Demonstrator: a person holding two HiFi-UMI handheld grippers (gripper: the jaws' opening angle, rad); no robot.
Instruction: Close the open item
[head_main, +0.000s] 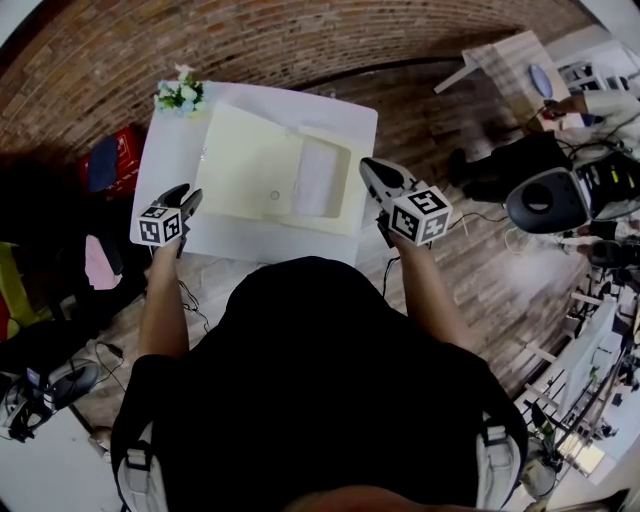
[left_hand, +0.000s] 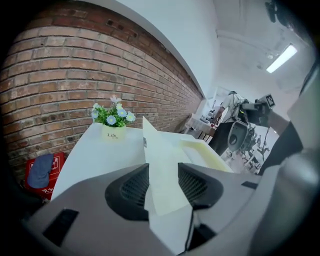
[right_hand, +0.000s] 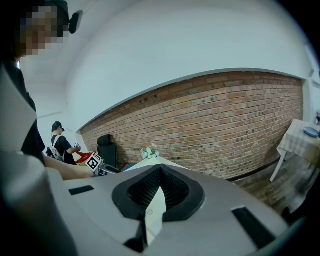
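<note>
While the folder (head_main: 255, 165) lies open on the white table (head_main: 170, 150), I see its left cover (left_hand: 160, 155) tilted up off the surface and its right half flat, with a paler sheet inside. My left gripper (head_main: 185, 198) sits at the table's left edge. Its jaws are apart, and the raised cover shows in the gap between them (left_hand: 162, 172) with neither pad pressing on it. My right gripper (head_main: 372, 170) hangs by the folder's right edge, its jaws closed together at the tips (right_hand: 160, 170). A small flower pot (head_main: 180, 95) stands at the far left corner of the table, apart from the folder.
</note>
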